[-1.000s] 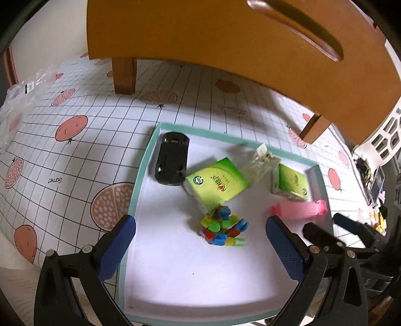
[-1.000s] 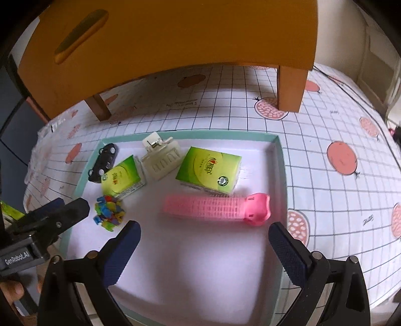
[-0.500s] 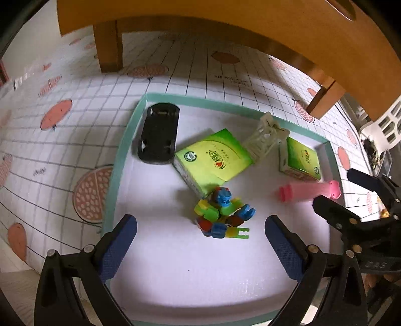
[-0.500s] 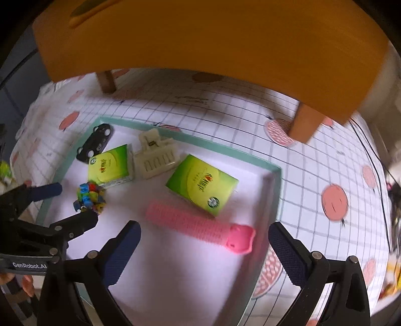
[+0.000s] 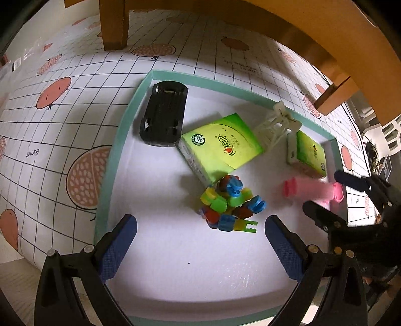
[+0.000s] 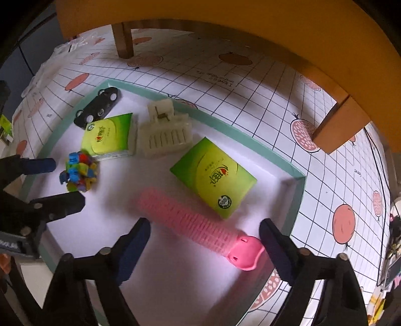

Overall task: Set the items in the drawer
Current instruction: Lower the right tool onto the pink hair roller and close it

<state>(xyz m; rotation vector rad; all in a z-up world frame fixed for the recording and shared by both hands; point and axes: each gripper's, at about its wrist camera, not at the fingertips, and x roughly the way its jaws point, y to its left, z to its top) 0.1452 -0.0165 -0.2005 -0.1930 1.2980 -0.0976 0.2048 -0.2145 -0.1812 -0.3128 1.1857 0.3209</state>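
Note:
A teal-rimmed white tray (image 5: 110, 160) (image 6: 295, 198) holds a black toy car (image 5: 164, 115) (image 6: 97, 107), two green tissue packs (image 5: 220, 145) (image 6: 213, 178), a cream hair claw (image 5: 275, 125) (image 6: 165, 130), a pink hair roller (image 5: 308, 189) (image 6: 190, 220) and a clump of colourful blocks (image 5: 229, 203) (image 6: 80, 170). My left gripper (image 5: 199, 233) (image 6: 66, 181) is open just short of the blocks. My right gripper (image 6: 204, 225) (image 5: 325, 191) is open, its fingers either side of the roller's capped end, which looks blurred.
An orange wooden piece on legs (image 5: 325, 37) (image 6: 225, 15) overhangs the far side of the tray. A grid tablecloth with fruit prints (image 5: 62, 125) covers the table. Clutter lies past the table's right edge (image 6: 393, 238).
Both grippers have come lower and closer over the tray, the left toward the blocks, the right onto the pink roller. Both stay open.

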